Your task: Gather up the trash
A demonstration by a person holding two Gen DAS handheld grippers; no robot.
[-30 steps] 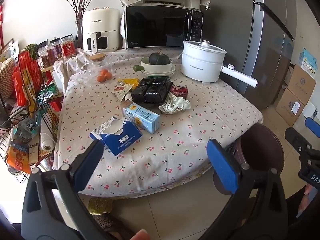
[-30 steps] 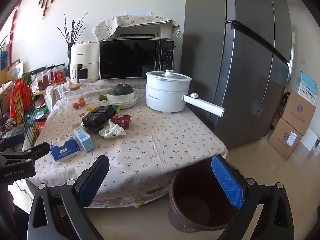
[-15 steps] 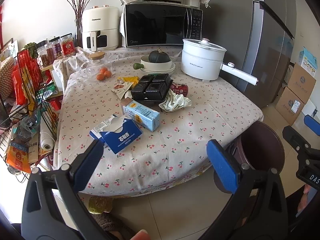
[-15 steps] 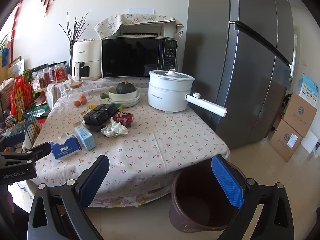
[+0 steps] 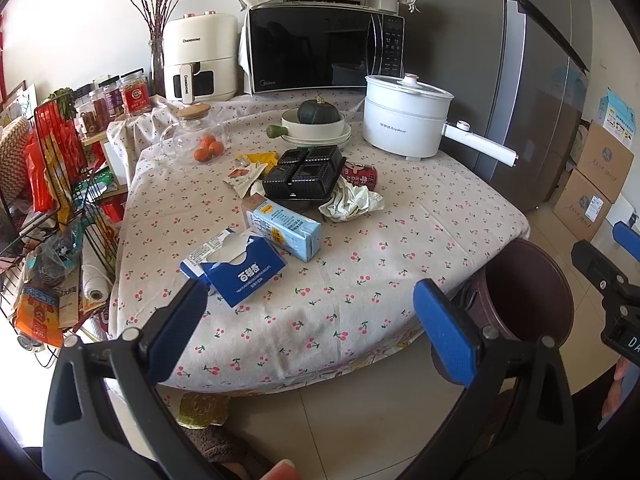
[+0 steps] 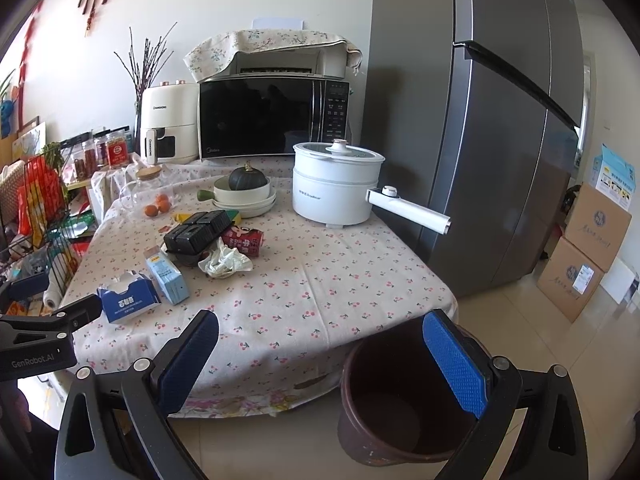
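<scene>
Trash lies on the cherry-print table (image 5: 400,232): a torn blue tissue box (image 5: 236,266), a light-blue milk carton (image 5: 286,228), a black plastic tray (image 5: 306,178), crumpled white paper (image 5: 352,200), a red can (image 5: 360,174) and snack wrappers (image 5: 246,170). A brown bin (image 6: 404,400) stands on the floor at the table's near right corner. My left gripper (image 5: 312,328) is open and empty before the table's front edge, near the tissue box. My right gripper (image 6: 320,360) is open and empty, above the bin's left rim.
A white electric pot (image 5: 404,120) with a long handle, a bowl with a squash (image 5: 316,122), a glass jar with oranges (image 5: 200,136), a microwave (image 5: 320,52) and an air fryer (image 5: 198,64) stand behind. A wire rack (image 5: 52,208) stands left; fridge (image 6: 500,120) and cardboard boxes (image 6: 588,252) right.
Both grippers have moved a little closer to the table and risen slightly. Both stay open and empty. Nothing on the table has moved.
</scene>
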